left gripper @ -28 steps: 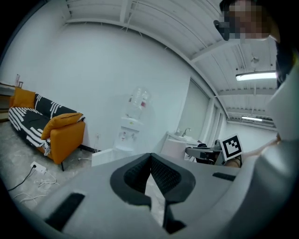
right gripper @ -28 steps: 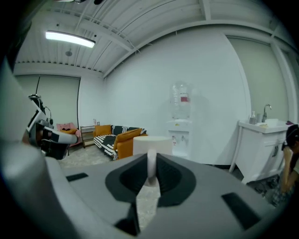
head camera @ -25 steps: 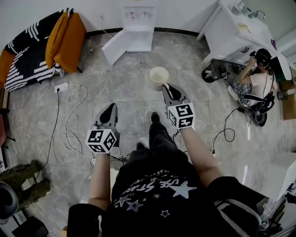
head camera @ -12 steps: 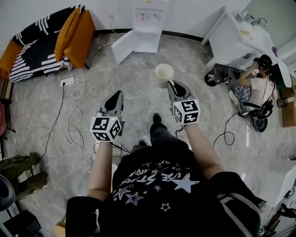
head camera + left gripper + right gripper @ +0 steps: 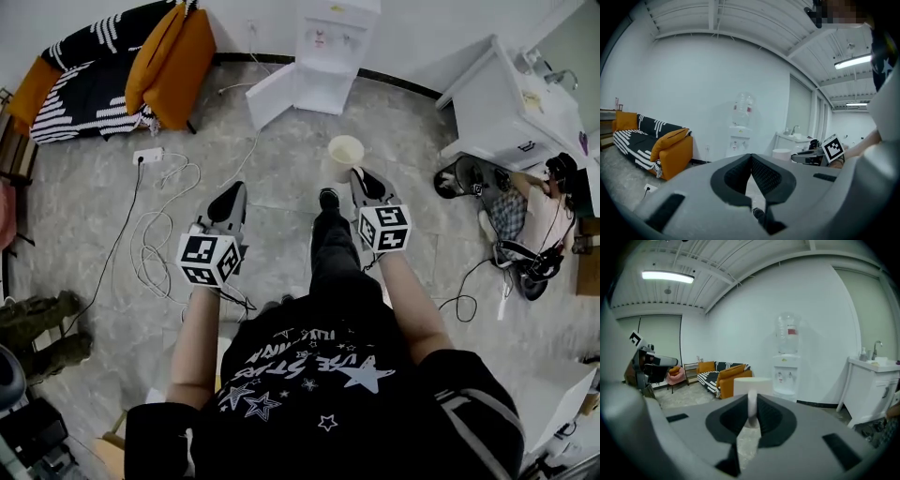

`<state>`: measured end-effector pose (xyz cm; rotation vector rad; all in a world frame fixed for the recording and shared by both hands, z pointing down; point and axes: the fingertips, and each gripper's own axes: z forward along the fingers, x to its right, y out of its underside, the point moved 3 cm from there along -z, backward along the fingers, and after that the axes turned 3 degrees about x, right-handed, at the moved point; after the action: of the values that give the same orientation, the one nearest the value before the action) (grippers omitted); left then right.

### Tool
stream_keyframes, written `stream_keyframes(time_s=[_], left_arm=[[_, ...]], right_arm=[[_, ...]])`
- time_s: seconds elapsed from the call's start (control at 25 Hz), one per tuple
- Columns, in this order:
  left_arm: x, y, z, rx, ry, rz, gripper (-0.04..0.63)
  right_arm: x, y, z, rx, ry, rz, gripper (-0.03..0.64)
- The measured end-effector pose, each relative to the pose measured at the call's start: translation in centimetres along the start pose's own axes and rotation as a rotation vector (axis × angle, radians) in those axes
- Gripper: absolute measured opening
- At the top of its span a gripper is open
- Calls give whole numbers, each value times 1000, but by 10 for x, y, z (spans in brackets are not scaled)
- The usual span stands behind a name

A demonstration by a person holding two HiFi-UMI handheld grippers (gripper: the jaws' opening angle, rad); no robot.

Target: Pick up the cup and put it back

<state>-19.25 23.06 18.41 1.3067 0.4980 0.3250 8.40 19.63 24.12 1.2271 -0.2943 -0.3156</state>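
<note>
Left hand-held gripper (image 5: 231, 197) and right hand-held gripper (image 5: 359, 176) reach out above a grey tiled floor (image 5: 291, 150). Ahead by the wall, a striped sofa (image 5: 84, 84) with orange cushions stands left of a white water dispenser (image 5: 323, 56). The left jaws are closed together with nothing between them. The right jaws are clamped on the handle of a white cup (image 5: 345, 153), held off the floor.

black short-sleeve t-shirt (image 5: 319, 394), white stars and white lettering on front, grey stripes on right sleeve (image 5: 469, 422). black trousers (image 5: 333, 272), black shoe (image 5: 328, 199). left gripper (image 5: 234, 189) and right gripper (image 5: 359, 174): grey shells, black ribbed pads (image 5: 764, 176), each with a white cube (image 5: 208, 260) of black square markers.
</note>
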Motion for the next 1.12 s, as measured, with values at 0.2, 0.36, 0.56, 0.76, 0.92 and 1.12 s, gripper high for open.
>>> stream_keyframes(time_s=[0.2,0.36,0.56,0.76,0.92,1.12], left_arm=[[-38,9,89,-26,-79,-27,9],[-73,22,185,-66,-162,-67,9],[-91,44,306,-120,-153,-81,9],[-101,95,398,-180,-116,-95,9],[-109,161,438,-221,-40,-113,9],[-133,245,479,-251,61,-35,9]], right_arm=[[69,16,101,-52,-23,8,42],[127,25,198,-95,-50,-26,41],[188,50,294,-184,-72,-27,41],[232,106,362,-253,-40,42,42],[249,175,400,-286,33,113,42],[280,250,466,-262,86,136,43]])
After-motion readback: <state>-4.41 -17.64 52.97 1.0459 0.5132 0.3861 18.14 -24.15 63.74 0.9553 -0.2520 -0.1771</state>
